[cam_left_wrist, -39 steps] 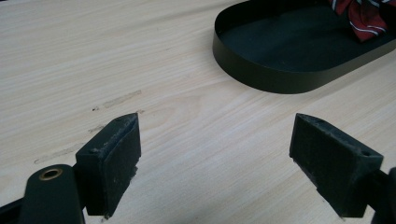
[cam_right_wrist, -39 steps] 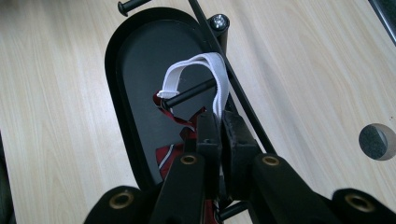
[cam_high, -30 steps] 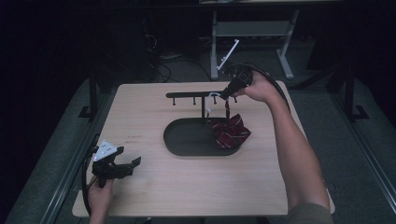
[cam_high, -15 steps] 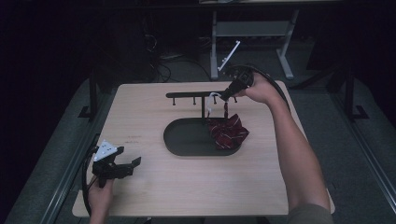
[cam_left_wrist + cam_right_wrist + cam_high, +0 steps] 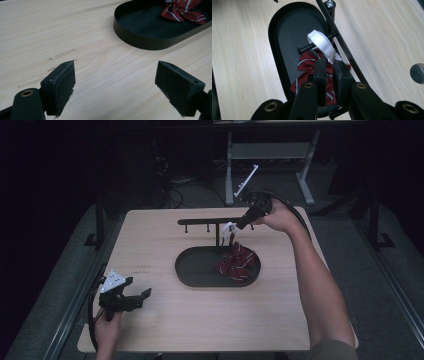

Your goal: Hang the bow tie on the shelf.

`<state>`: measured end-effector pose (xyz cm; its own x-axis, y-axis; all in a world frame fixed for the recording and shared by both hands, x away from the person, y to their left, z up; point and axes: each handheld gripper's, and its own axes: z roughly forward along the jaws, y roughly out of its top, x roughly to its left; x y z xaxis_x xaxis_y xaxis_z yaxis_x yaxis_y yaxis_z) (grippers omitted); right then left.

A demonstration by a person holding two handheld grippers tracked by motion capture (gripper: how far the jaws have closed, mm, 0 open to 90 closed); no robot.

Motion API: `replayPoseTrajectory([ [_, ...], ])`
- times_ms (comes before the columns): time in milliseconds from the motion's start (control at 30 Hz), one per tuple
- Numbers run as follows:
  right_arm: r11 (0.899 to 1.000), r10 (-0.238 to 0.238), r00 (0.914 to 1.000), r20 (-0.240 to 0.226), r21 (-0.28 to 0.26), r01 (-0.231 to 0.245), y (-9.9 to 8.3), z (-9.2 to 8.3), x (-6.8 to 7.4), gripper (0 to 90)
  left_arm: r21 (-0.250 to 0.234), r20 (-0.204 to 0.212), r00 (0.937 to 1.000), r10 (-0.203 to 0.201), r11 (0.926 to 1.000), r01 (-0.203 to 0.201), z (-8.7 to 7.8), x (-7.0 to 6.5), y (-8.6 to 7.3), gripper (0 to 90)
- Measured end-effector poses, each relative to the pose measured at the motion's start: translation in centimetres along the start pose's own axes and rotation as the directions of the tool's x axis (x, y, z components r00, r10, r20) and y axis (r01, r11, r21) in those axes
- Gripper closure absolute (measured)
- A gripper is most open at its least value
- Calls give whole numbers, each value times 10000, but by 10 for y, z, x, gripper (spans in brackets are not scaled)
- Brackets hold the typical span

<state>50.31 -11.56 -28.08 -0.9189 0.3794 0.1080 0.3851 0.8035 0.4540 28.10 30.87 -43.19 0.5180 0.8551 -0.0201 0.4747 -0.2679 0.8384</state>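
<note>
A red striped bow tie (image 5: 236,262) (image 5: 305,62) lies in the right end of a black oval tray (image 5: 190,275) (image 5: 274,32). Its white strap (image 5: 229,227) (image 5: 322,42) is looped over a peg (image 5: 312,46) of the black rack bar (image 5: 200,221) above the tray. My right gripper (image 5: 237,226) (image 5: 329,63) hovers at the strap's lower end. Its jaws have just been opening and stand slightly apart, with the strap at their tips, not pinched. My left gripper (image 5: 140,287) (image 5: 116,77) rests wide open and empty near the table's front left, facing the tray (image 5: 140,37) and bow tie (image 5: 183,11).
The wooden table (image 5: 150,250) carries the tray and rack at its middle and back. A metal desk frame (image 5: 270,152) and a white object (image 5: 248,179) stand on the dark floor behind the table.
The bow tie has settled a little to the left in the tray. Both hands have stayed where they were.
</note>
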Motion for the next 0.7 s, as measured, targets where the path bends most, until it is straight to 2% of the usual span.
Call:
replayPoseTrajectory([
  [467, 10000, -62, 9997, -238, -2, 62, -1, 1, 4, 779, 14, 17, 10000, -22, 10000, 22, 0, -1, 0, 163],
  [700, 9999, -11, 9994, -352, -104, 7, -8, 4, 4, 772, 12, 49, 10000, -11, 10000, 11, 1, -2, 0, 163],
])
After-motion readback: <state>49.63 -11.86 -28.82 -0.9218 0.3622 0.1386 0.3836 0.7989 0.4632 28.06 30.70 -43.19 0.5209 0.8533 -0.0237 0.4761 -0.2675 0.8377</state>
